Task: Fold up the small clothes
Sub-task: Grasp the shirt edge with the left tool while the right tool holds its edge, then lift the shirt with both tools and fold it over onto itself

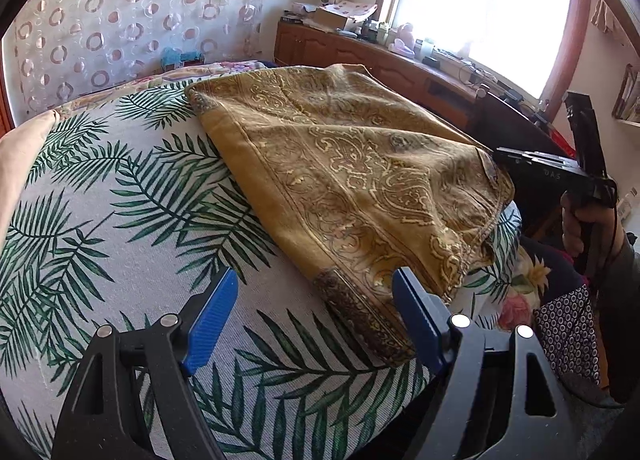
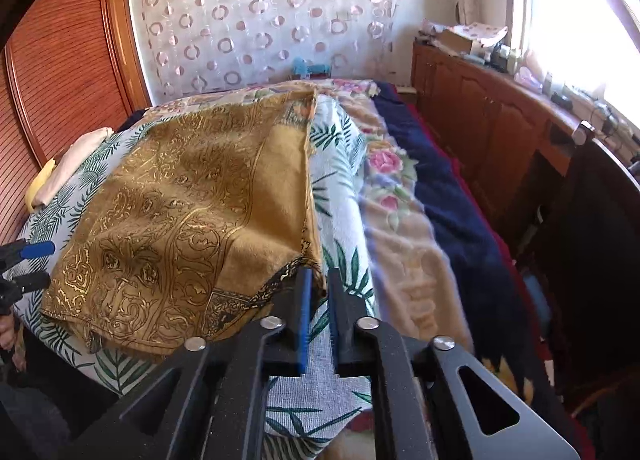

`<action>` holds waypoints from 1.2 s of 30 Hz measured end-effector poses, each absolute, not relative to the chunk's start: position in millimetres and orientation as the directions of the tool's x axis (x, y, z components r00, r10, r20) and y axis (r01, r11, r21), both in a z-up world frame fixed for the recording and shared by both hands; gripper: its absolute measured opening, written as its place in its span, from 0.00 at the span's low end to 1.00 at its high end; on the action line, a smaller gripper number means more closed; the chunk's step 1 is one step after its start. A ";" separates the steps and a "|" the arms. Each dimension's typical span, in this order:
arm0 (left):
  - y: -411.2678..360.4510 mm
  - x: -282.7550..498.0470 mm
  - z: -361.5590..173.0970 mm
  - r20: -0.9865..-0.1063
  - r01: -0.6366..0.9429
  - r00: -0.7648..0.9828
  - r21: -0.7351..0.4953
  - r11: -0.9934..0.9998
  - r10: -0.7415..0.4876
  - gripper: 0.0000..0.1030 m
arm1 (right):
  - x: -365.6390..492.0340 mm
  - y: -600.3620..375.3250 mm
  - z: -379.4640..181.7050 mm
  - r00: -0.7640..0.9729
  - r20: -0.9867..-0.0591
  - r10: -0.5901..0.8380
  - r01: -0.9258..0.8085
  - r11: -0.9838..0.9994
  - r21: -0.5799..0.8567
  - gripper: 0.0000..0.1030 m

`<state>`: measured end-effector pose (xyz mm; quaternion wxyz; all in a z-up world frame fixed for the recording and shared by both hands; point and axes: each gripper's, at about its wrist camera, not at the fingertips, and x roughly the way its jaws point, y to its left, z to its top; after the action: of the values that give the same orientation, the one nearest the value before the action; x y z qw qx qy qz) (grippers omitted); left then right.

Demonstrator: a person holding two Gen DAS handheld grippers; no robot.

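Note:
A gold cloth (image 1: 352, 164) with a paisley print lies spread over a palm-leaf cushion (image 1: 120, 200). In the left wrist view my left gripper (image 1: 316, 284) stands open just above the cushion, its right blue pad (image 1: 416, 316) beside the cloth's dark-bordered near corner, touching nothing. The right gripper (image 1: 499, 157), held by a hand (image 1: 580, 228), reaches the cloth's right corner, which rises toward its tip. In the right wrist view the right gripper (image 2: 319, 274) is shut on that corner of the gold cloth (image 2: 180, 200), with only a thin gap behind the tips. The left gripper (image 2: 38, 265) shows at the left edge.
The cushion rests on a bed with a floral blanket (image 2: 400, 196) and a navy cover (image 2: 448, 188). A cluttered wooden cabinet (image 2: 488, 108) runs under the bright window at right. A wooden slatted panel (image 2: 52, 72) is at left, with a circle-patterned curtain (image 2: 260, 20) behind.

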<state>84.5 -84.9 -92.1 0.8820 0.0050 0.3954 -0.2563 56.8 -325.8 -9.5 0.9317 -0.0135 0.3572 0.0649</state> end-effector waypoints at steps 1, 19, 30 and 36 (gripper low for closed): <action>-86.1 83.3 -93.2 -0.702 0.460 0.550 -0.198 0.866 -0.453 0.73 | 56.4 -321.2 -8.3 0.741 -0.663 0.104 -0.127 0.992 0.013 0.21; -101.8 72.2 -47.0 -0.621 0.550 0.532 -0.263 0.793 -0.575 0.06 | 14.1 -244.8 -5.2 0.751 -0.595 0.286 -0.388 0.920 -0.047 0.83; -117.2 123.1 23.2 -0.522 0.587 0.608 -0.212 0.781 -0.599 0.05 | 34.0 -219.5 -24.4 0.715 -0.655 0.244 -0.478 0.854 -0.203 0.84; -101.1 162.4 32.1 -0.487 0.542 0.653 -0.233 0.807 -0.579 0.05 | 89.1 -242.6 -12.6 0.735 -0.670 0.106 -0.437 0.830 -0.348 0.70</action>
<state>162.4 -101.1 32.1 0.9086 -0.0332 0.2795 -0.3087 89.1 -242.6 -12.6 0.8973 -0.2496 0.3310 0.1513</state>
